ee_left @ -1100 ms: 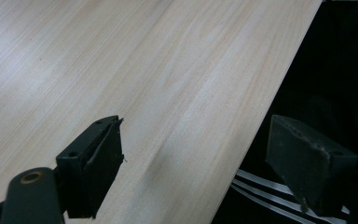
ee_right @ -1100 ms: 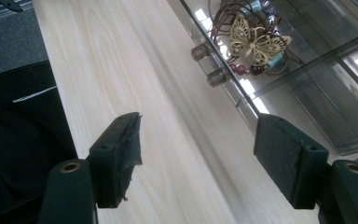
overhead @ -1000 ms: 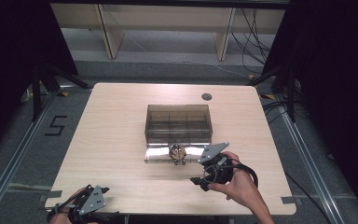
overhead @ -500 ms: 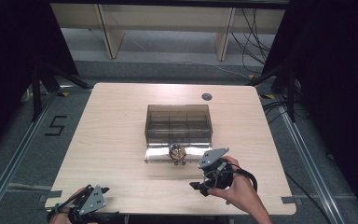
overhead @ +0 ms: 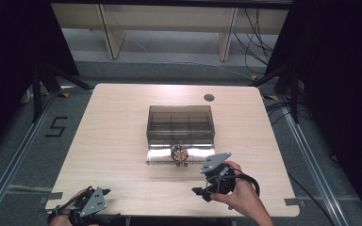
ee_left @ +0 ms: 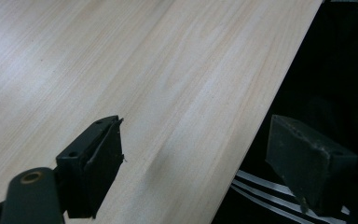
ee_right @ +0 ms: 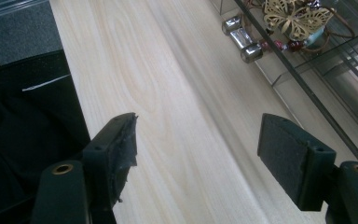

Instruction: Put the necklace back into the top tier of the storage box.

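Right tongs (overhead: 199,193) are held spread, empty, near the worktop's (overhead: 113,141) front edge, just in front-right of the open organiser box (overhead: 180,123). Left tongs (overhead: 104,192) are spread too, empty, parked at the front-left corner, half over the edge in the left gripper view.

Item in hand, judged: gold butterfly ornament w/ beads (ee_right: 298,21), lying on the box's folded-down clear lid (overhead: 162,154), just beside the small metal latch (ee_right: 240,38) at the lid's front rim. In the high view it sits at the lid's centre (overhead: 179,152).

Step, judged: reach + pick w/ the right tongs.
- Jaws are best kept wide till both pads straddle the ornament.
- A low, shallow approach is advised; the lid is thin plastic and may flex or slide if pressed.
- Grip is best taken on the butterfly body, not the bead loop — loop prob. slips or dangles.
- Latch and lid rim are to be avoided by the lower jaw.
- Left tongs may be brought in to steady the box if it shifts.
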The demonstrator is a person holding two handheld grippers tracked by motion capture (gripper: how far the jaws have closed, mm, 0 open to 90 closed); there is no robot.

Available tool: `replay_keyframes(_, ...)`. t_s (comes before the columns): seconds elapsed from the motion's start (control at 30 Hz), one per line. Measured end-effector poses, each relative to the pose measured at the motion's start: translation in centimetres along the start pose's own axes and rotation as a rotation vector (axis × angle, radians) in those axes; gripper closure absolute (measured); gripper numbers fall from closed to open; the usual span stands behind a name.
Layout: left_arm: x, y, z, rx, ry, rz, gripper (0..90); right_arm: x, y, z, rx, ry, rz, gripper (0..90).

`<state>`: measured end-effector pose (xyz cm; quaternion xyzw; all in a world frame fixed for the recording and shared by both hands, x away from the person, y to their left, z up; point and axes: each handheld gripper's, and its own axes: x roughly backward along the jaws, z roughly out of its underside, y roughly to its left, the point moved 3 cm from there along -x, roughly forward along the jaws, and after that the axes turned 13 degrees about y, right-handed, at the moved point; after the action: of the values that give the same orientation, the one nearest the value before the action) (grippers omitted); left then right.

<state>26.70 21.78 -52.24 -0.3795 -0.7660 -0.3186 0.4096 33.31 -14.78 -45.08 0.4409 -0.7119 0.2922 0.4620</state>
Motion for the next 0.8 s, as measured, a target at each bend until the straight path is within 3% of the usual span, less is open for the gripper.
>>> replay_keyframes(0.17, 0.0, -0.1, 0.0, 0.005, -0.002, 0.006, 18.0, -0.1, 0.1, 0.3, -0.017, 0.001, -0.002, 29.2)
replay_keyframes(0.23, 0.0, 0.0, 0.0, -0.001, 0.001, 0.001, 18.0, -0.3, 0.0, 0.3, 0.014, 0.002, -0.012, 29.2)
replay_keyframes(0.33, 0.0, 0.0, 0.0, 0.004, -0.002, 0.006, 18.0, -0.3, 0.0, 0.5, -0.009, 0.006, 0.015, 29.1)
replay_keyframes(0.37, 0.0, 0.0, 0.0, 0.003, -0.001, 0.005, 18.0, -0.4, 0.0, 0.5, 0.01, -0.001, 0.009, 29.1)
replay_keyframes(0.53, 0.0, 0.0, 0.0, 0.0, 0.001, 0.001, 18.0, -0.6, 0.2, 0.7, 0.011, 0.013, -0.009, 28.9)
replay_keyframes(0.7, 0.0, 0.0, 0.0, 0.0, 0.001, 0.001, 18.0, -1.0, 0.5, 1.0, -0.022, 0.015, -0.026, 28.9)
replay_keyframes(0.73, 0.0, 0.0, 0.0, 0.0, 0.001, 0.001, 18.0, -1.2, 0.3, 1.1, 0.001, 0.009, -0.015, 28.9)
replay_keyframes(0.8, 0.0, -0.1, 0.0, 0.006, -0.003, 0.008, 18.0, -1.2, 0.3, 1.2, -0.012, 0.014, -0.015, 28.9)
